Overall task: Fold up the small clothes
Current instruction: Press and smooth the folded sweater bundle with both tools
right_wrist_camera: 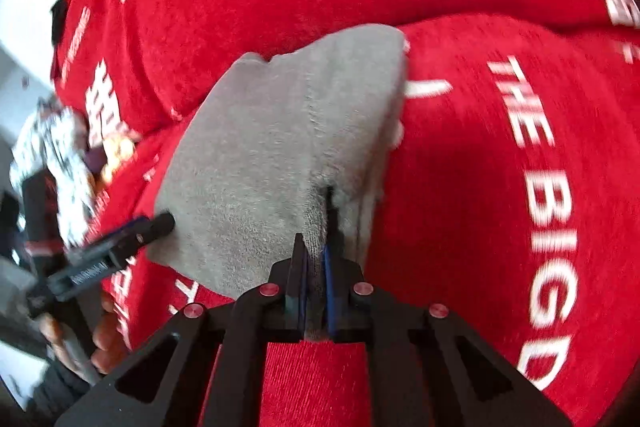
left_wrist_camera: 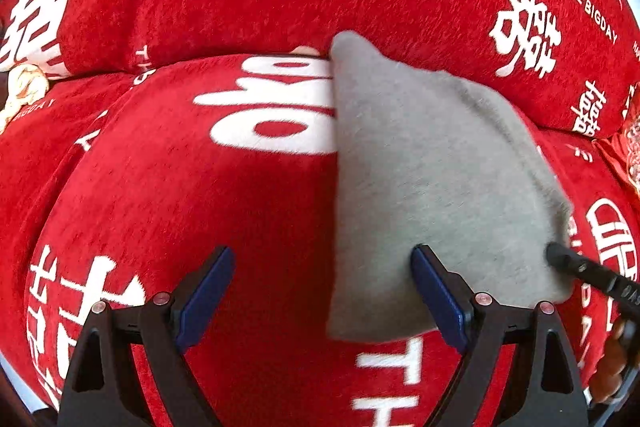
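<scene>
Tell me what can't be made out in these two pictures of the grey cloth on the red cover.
- Grey cloth, left wrist view: its near right edge lies behind the left hand-held gripper.
- Same cloth, right wrist view: the pinched part is hidden inside the shut right hand-held gripper.
- Red cover, right wrist view: lettering smeared by motion blur.
- Objects at the left edge, right wrist view: blurred and cut off.

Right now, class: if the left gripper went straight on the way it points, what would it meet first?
Probably the grey garment: the left gripper, jaws open, straddles its near left edge above the red sofa cover. Depth is unclear.
</scene>
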